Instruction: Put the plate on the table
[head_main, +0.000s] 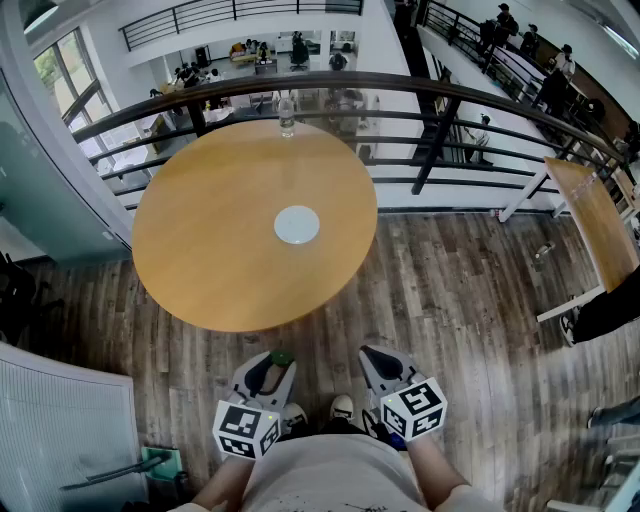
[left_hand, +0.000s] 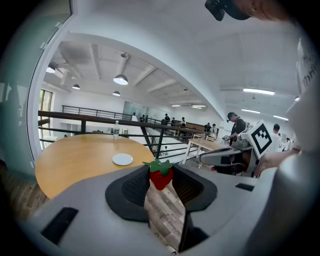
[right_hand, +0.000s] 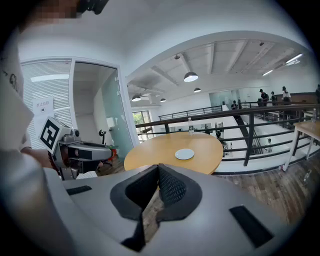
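Observation:
A white plate (head_main: 297, 225) lies flat near the middle of a round wooden table (head_main: 210, 240). It also shows in the left gripper view as the plate (left_hand: 122, 159) and in the right gripper view as the plate (right_hand: 184, 154). Both grippers hang low by the person's body, well short of the table's near edge. My left gripper (head_main: 275, 362) is shut on a toy strawberry (left_hand: 161, 176), red with a green top, pinched between the pad tips. My right gripper (head_main: 378, 358) has its jaws closed together with nothing between them (right_hand: 159, 172).
A clear bottle (head_main: 287, 115) stands at the table's far edge, against a dark metal railing (head_main: 430, 90) over a drop to a lower floor. A second wooden table (head_main: 595, 220) stands at the right. Glass walls close the left side. Wood floor lies between me and the table.

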